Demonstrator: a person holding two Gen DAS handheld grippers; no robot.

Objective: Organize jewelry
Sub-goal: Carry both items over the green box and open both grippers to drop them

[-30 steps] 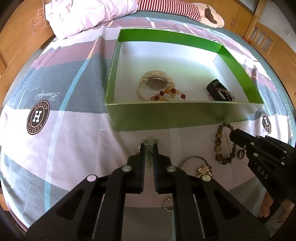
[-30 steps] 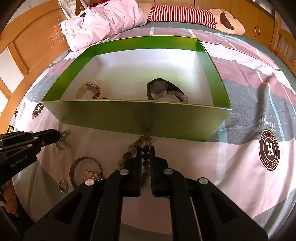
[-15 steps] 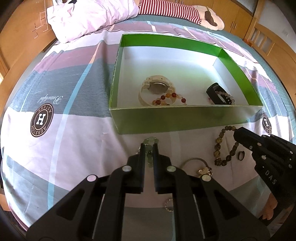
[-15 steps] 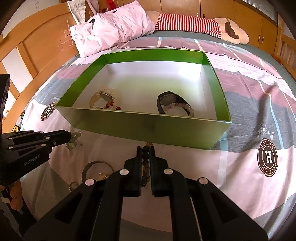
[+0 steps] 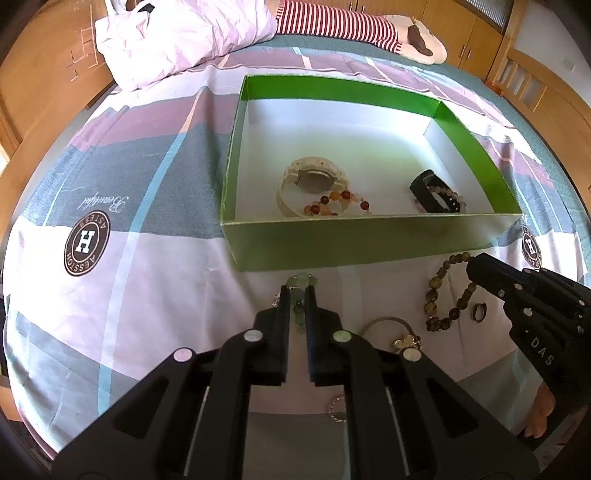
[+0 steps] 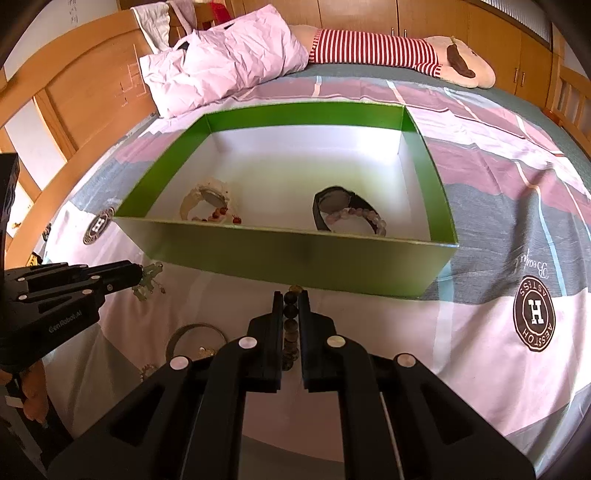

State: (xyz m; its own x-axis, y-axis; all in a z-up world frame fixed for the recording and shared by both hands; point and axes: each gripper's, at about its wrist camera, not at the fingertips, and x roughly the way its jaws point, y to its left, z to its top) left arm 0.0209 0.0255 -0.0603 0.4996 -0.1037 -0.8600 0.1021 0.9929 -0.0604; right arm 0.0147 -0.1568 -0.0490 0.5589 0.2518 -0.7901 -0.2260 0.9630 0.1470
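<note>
This was a home bedroom: a bed (image 6: 498, 229) with a patterned sheet, a pink pillow (image 6: 229, 66) at eleven o'clock, a wooden headboard (image 6: 85, 96), and wardrobes (image 6: 424, 14) beyond.

Inside the green box (image 5: 369, 240) lay two watches, cream (image 5: 314, 181) and black (image 5: 430, 192), and two bead bracelets, amber (image 5: 334, 203) and pink (image 6: 364, 218).

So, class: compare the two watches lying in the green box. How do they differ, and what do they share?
The cream watch is pale and chunky; the black watch is dark and slimmer. The cream one lies towards the left of the box, the black one towards the right. Orange-red beads rest against the cream watch, pale pink beads against the black. Both lie loose on the white floor.
</note>
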